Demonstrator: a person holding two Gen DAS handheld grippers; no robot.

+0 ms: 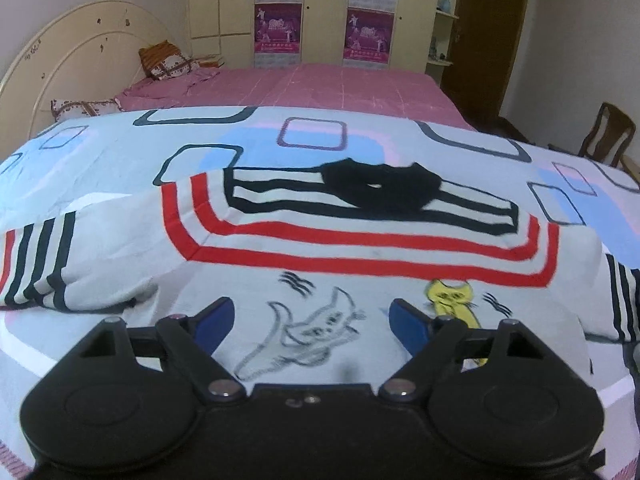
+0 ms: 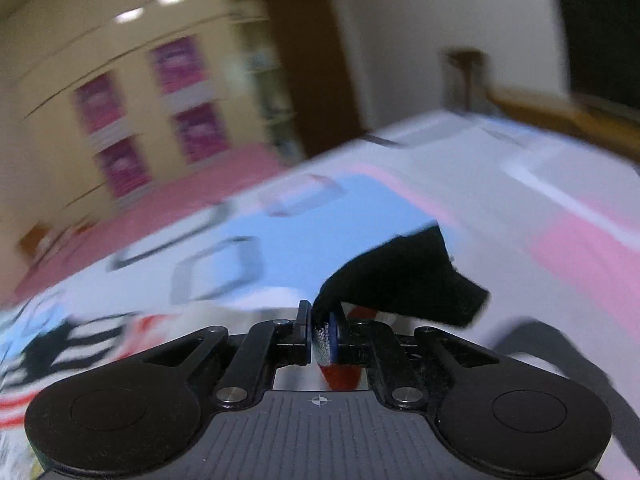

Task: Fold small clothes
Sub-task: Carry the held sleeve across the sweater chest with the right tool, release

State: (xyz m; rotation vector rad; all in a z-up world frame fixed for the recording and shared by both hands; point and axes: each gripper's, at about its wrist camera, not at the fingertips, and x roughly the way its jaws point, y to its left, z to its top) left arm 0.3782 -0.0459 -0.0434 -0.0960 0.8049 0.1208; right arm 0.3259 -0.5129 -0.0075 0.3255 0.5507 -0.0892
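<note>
I see a cream wardrobe [image 1: 320,12] with purple posters behind the pink bed [image 1: 304,88], curved headboard [image 1: 76,60] left, wooden chair [image 1: 608,132] right.

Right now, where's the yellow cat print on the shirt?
In the left wrist view, the yellow cat print sits low and right on the shirt, under the red stripes, just beyond the open left gripper.

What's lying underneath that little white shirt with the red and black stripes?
The white striped shirt lies on a white bedspread with blue and pink rectangles; whatever is beneath that is hidden.
</note>
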